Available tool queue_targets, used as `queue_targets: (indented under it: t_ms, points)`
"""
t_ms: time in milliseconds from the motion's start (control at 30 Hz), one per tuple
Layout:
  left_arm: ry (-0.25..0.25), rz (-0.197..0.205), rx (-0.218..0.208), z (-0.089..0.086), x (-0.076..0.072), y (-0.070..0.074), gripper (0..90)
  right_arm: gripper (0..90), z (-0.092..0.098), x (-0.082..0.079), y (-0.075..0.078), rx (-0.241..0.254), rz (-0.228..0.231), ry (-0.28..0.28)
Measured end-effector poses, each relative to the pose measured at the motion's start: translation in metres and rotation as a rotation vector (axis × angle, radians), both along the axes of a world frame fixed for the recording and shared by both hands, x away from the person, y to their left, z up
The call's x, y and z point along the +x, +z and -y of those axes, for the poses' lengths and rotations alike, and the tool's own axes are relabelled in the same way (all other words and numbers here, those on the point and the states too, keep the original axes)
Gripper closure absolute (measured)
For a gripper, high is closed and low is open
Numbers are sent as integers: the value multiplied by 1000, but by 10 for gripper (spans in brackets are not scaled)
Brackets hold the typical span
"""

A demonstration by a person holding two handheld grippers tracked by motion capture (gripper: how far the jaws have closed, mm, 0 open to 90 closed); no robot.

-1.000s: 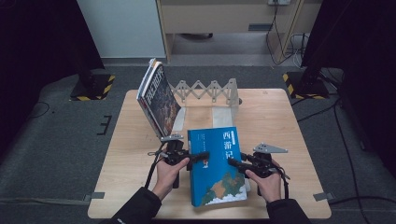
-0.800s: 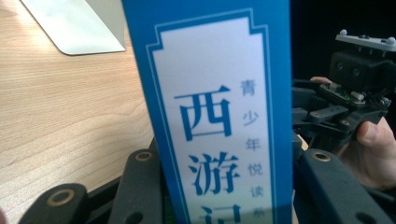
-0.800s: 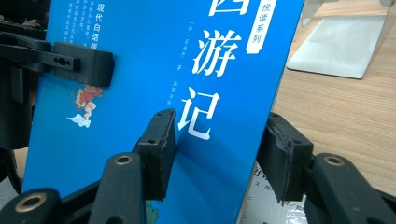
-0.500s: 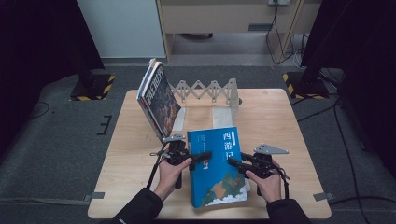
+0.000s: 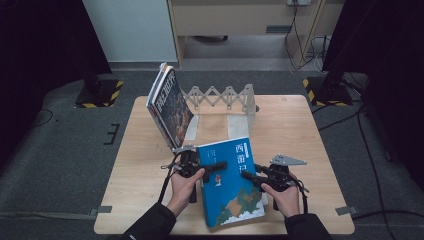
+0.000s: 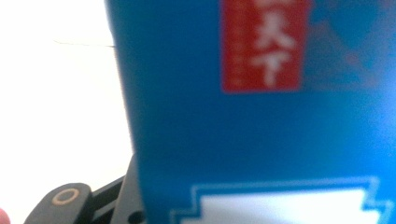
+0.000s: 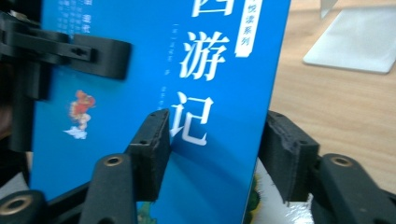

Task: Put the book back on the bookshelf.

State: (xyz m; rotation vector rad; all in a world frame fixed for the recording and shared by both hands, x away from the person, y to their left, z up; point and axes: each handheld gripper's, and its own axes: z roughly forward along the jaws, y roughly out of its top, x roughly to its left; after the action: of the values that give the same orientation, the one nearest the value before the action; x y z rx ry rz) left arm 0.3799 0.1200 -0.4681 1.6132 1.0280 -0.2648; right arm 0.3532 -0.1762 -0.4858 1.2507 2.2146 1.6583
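Books (image 5: 169,105) lean in the rack (image 5: 222,97) at the rear left of the wooden surface (image 5: 310,135): a few thin, glossy volumes tilted to the left, the front one with a dark cover and pale lettering. The rack itself is a pale lattice of crossed slats with flat end plates; its space to the right of the leaning volumes holds nothing.

Nearer the person, the left hand-held gripper (image 5: 215,167) reaches in from the left over the blue book (image 5: 231,182). Its black jaws have just been closing, one lying across the cover's top-left part, as the right gripper view also shows; whether they press the cover I cannot tell. In the left gripper view the cover sits very close and blurred, blue with a red label.

The blue book is a smooth, glossy rectangle with white characters, lying at the front centre of the surface, tilted a little.

The right hand-held gripper (image 7: 212,144) straddles the book's right edge, one matte black jaw over the cover, the other past the edge. Its jaws have just been opening, and a small gap shows on both sides.
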Motion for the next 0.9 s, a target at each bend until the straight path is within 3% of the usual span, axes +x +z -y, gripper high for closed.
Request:
queue_targets:
  t_ms: [167,467,567,900]
  points:
    - [-38,23,50,0,-2,11,605,423,5,0,4,78,34,-6]
    - [-42,44,70,-6,-3,28,604,363,18,1,7,134,53,-45]
    - [-36,54,68,-10,-4,34,603,347,24,2,6,126,49,-74]
    - [-54,85,34,-18,-11,57,598,322,38,6,-4,27,6,-172]
